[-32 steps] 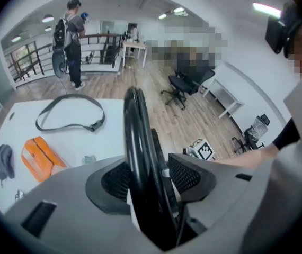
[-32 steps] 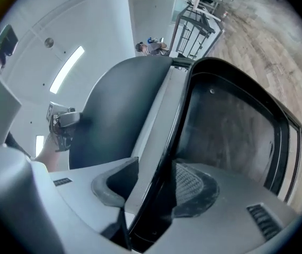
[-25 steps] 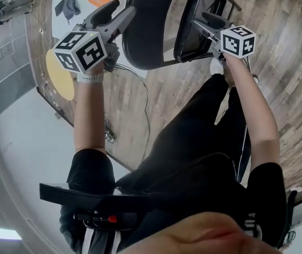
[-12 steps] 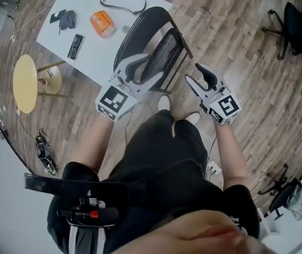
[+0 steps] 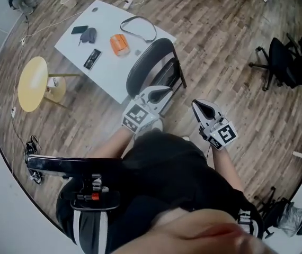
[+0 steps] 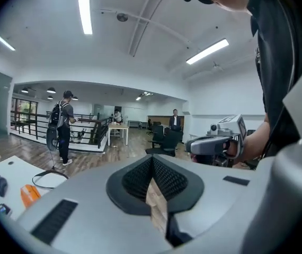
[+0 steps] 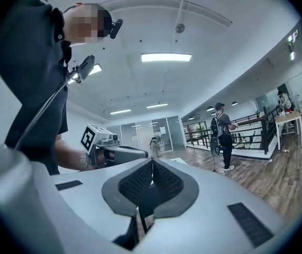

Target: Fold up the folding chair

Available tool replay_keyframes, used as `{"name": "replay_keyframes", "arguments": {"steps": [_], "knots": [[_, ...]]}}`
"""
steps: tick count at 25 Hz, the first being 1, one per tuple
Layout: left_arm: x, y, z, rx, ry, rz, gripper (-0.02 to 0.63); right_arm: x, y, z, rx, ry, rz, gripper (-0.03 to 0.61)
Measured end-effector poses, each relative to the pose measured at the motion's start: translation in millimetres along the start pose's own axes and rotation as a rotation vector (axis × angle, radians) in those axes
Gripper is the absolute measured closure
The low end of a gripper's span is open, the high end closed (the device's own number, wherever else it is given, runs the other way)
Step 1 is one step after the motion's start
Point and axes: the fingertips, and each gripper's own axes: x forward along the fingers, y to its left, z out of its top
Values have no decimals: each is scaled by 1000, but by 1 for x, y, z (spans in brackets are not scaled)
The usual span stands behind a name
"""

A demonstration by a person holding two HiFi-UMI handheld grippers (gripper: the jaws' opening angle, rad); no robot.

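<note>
Since the earlier frames, the left gripper [image 5: 160, 92] and the right gripper [image 5: 200, 106] have come away from the folding chair [image 5: 152, 67] and drawn back toward your body. The head view now takes in far more of the room. The left gripper's fingers [image 6: 134, 180] and the right gripper's fingers [image 7: 167, 187] have just been closing, with nothing between them.

Read the head view from left to right:

1. At the left edge, a yellow round side table [image 5: 33, 83] stands on the wooden floor [image 5: 220, 46].
2. Upper left of centre, the white bench [image 5: 108, 75] carries small dark items [image 5: 89, 35], an orange object [image 5: 119, 44] and a looped strap [image 5: 138, 28].
3. Just above centre, the folding chair stands upright at the lower right edge of the bench. Its seat appears to lie up against its back. You cannot tell whether it touches the bench.
4. At centre, just below the chair, you hold the left gripper with its marker cube toward you. In the left gripper view, the ribbed black faces of its fingers meet at the tips and grip nothing. Open room lies beyond them.
5. Right of centre, the right gripper is apart from the chair, over bare floor. In the right gripper view, its fingers are pressed together and hold nothing.
6. At the right edge, a black office chair [image 5: 278, 62] stands well apart from the folding chair.
</note>
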Motion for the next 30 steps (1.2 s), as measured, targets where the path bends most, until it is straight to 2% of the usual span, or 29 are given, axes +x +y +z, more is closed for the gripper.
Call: {"name": "replay_keyframes", "arguments": {"steps": [3,5,10,14,19,23,25,30], "knots": [[16,-12,26,-70,-29,24,609,-14,-9,36,-14,5,33,566],[14,-12,25,-117,-61,38,609,-12,-6,39,-30,3,54,568],[-18,3,-28,-137,-59,80,609,18,18,-13,-7,10,79,568],[-21,16,-39,-127,-71,79,609,36,14,-29,-14,7,74,568],[11,28,-12,-122,-88,75,609,39,-21,-2,-34,12,75,568],[31,28,0,-170,-38,88,609,31,-41,11,25,33,97,568],[36,33,14,-162,-55,85,609,33,-50,26,11,21,93,568],[3,36,24,-136,-90,89,609,44,-26,36,-53,32,76,568]]}}
